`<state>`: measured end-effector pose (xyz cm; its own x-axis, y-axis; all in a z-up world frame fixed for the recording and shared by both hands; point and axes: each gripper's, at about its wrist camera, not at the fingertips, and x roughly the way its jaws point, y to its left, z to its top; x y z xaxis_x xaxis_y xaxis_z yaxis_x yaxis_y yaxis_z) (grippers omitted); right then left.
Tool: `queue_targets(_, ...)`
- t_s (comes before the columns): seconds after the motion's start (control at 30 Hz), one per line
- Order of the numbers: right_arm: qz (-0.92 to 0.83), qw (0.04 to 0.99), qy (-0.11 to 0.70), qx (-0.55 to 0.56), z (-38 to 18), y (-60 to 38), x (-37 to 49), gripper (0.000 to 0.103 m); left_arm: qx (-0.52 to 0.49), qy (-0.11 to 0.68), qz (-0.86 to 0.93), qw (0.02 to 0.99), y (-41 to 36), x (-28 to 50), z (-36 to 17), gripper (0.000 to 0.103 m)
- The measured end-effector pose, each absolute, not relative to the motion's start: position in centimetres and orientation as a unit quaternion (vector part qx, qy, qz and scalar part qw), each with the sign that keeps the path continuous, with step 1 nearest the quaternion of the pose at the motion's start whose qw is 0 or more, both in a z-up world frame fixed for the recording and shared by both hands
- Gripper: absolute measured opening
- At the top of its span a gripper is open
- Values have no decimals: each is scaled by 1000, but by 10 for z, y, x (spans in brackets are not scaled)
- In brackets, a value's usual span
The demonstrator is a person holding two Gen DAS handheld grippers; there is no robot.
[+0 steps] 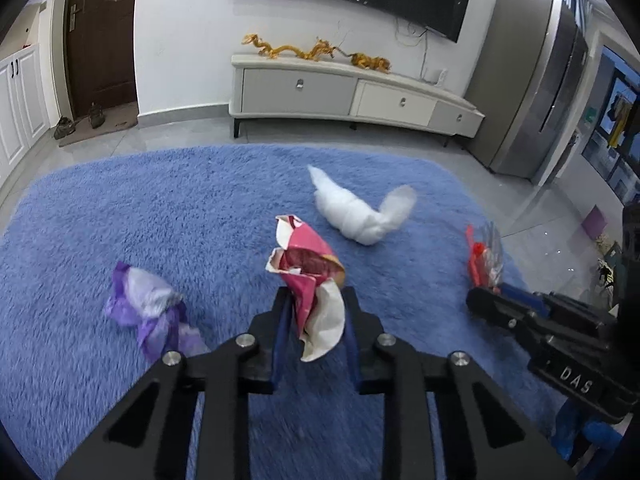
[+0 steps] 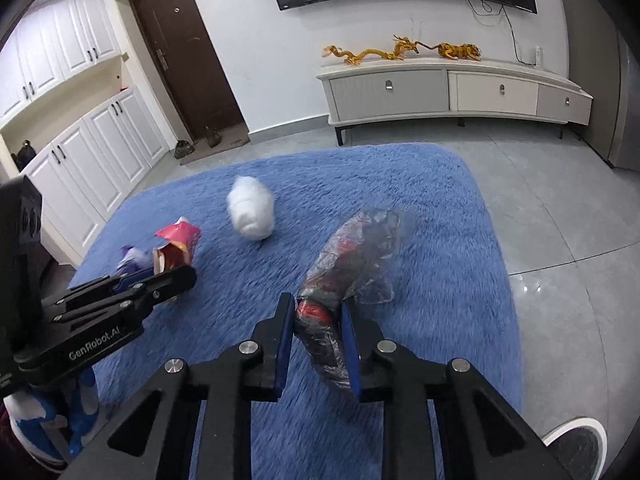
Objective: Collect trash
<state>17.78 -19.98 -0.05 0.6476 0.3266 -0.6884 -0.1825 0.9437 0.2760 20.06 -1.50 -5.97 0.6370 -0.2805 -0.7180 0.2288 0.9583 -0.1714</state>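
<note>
Currently, the left tongs (image 1: 316, 312) pinch a crumpled pink-and-white foil snack wrapper (image 1: 310, 276) between their blue-padded fingers; the wrapper stands up beyond the fingertips, and a white flap hangs down between the two arms. In the right wrist view the same left tongs (image 2: 176, 276) appear at left with the pink wrapper (image 2: 176, 246) projecting from their tips.

The right tongs (image 2: 316, 320) pinch a crumpled clear plastic wrapper with red and dark print (image 2: 352, 264); the plastic extends forward and to the right past the fingertips, and its lower end hangs down between the arms. In the left wrist view the right tongs (image 1: 486, 296) enter from the right with that wrapper (image 1: 484, 256) standing above their tips.

Both held items are over a shaggy blue carpet (image 1: 200, 208). Two items lie on the carpet:
- A crumpled purple-and-silver wrapper (image 1: 152, 308), just to the left of the left tongs.
- A white fluffy wad of cotton-like material (image 1: 360, 210), ahead of the left tongs and slightly to their right, well apart from both tongs.

Beyond the carpet a white low cabinet (image 1: 352, 92) stands against the wall.
</note>
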Motion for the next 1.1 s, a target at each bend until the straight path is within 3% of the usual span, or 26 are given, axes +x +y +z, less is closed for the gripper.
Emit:
queue_targets(0.63,147,914,367,91,51,-190,54,22,13,319,-143,937,-13,32,-3,21)
queue_targets(1.1,138,925,341,90,72,-189,0,22,10,288,-141,947,-7,-26,21,20)
